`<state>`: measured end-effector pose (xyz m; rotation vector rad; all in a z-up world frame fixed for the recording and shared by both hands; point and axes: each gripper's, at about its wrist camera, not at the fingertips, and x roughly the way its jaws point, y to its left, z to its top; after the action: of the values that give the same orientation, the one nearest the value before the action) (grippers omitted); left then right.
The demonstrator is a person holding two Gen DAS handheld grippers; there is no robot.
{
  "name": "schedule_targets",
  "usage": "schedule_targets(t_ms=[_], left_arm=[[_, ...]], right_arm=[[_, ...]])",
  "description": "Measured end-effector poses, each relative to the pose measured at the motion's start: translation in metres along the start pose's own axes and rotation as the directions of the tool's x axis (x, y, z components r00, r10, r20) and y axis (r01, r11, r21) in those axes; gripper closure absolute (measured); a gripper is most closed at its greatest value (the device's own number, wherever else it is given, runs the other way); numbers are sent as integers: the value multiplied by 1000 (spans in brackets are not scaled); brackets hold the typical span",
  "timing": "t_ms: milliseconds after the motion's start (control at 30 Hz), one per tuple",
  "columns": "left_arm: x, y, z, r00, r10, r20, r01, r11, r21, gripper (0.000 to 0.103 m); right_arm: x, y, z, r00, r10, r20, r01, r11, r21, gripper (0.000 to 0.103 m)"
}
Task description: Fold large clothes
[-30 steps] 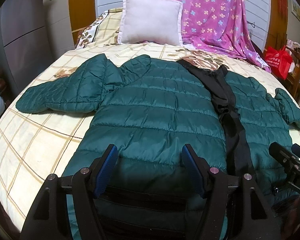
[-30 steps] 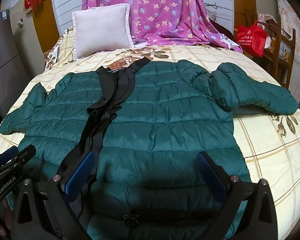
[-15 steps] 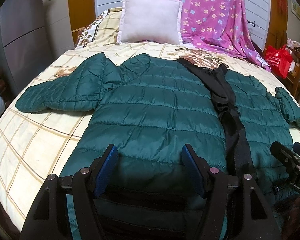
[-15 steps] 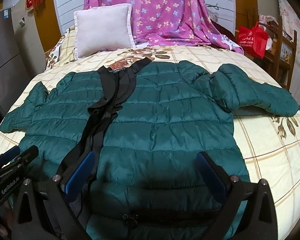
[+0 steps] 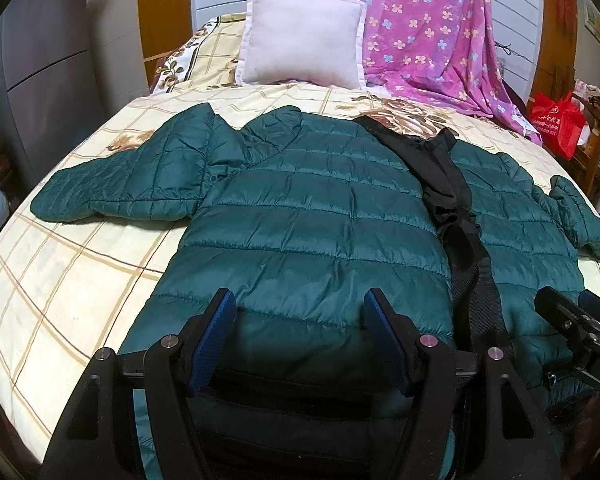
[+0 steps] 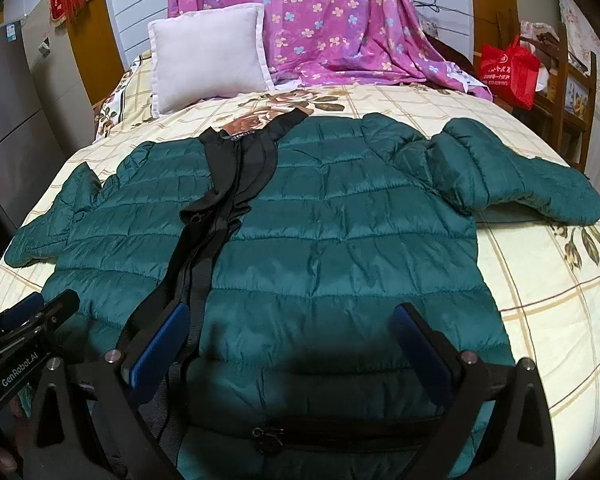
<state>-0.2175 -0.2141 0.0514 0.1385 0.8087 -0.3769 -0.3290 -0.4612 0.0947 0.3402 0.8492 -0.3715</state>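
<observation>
Almost nothing has shifted over the last second: both views creep only slightly, and the green puffer jacket (image 5: pixel 320 216) lies as it did, spread front-up across the checked bedspread (image 5: pixel 60 280) with no fold yet made. Going left to right in the left wrist view, the left sleeve (image 5: pixel 132 184) stretches out flat toward the bed's edge, then comes the quilted left front panel, over whose lower part the left gripper (image 5: pixel 300 312) hovers with its blue pads spread wide and nothing between them. Next runs the black placket (image 5: pixel 460 216) down the jacket's middle, and beyond it the right front panel, where the right gripper (image 6: pixel 296 328) hangs above the hem end, likewise released and empty. Farthest right, the right sleeve (image 6: pixel 520 180) angles outward. Such stillness suggests the folding has barely begun; both tools seem poised over the hem area, and a grasp there, or on a sleeve, looks like the likely opening move.
</observation>
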Motion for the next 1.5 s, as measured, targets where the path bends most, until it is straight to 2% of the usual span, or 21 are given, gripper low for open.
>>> schedule_targets(t_ms=[1200, 1400, 1500], left_arm=[[-1, 1, 3, 1000, 0, 3, 0, 1000, -1, 60], [-5, 0, 2, 1000, -15, -18, 15, 1000, 3, 60], [-10, 0, -3, 999, -25, -40, 25, 1000, 0, 60]], right_arm=[[-2, 0, 1, 1000, -9, 11, 10, 1000, -11, 1], [-6, -4, 1, 1000, 7, 0, -7, 1000, 0, 1], [-12, -8, -1, 1000, -11, -17, 11, 1000, 4, 1]])
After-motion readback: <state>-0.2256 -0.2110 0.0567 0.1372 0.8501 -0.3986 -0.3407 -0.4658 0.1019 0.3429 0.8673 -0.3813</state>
